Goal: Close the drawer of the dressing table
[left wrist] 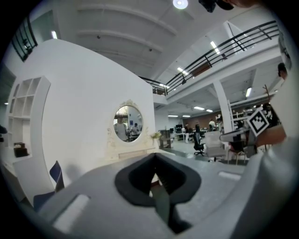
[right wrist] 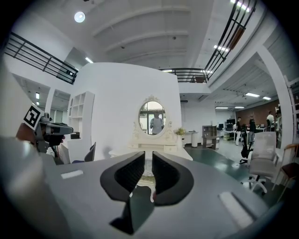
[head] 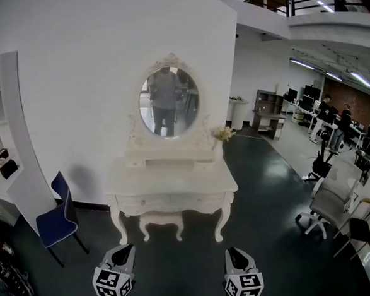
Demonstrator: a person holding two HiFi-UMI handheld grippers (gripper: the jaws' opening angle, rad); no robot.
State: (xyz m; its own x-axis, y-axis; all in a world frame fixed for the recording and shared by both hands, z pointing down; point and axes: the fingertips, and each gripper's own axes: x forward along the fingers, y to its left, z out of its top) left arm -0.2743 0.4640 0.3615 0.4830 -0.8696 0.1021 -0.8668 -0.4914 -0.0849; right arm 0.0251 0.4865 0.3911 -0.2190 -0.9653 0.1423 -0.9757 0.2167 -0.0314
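Dressing table (head: 171, 183) near blue chair (head: 58, 217); left claw (head: 124, 249) closed empty, right claw (head: 236, 252) slightly parted, empty.

The dressing table (head: 171, 183) ahead of the left hand-held gripper (head: 124, 250) was cream-white, and the floor (head: 270, 189) was dark green-grey. The chair (head: 54, 223) to that gripper's left was blue.

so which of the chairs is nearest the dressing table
The blue chair, standing just left of the dressing table. The pale office chair and the dark chair both stand farther off, out on the open floor to the right.
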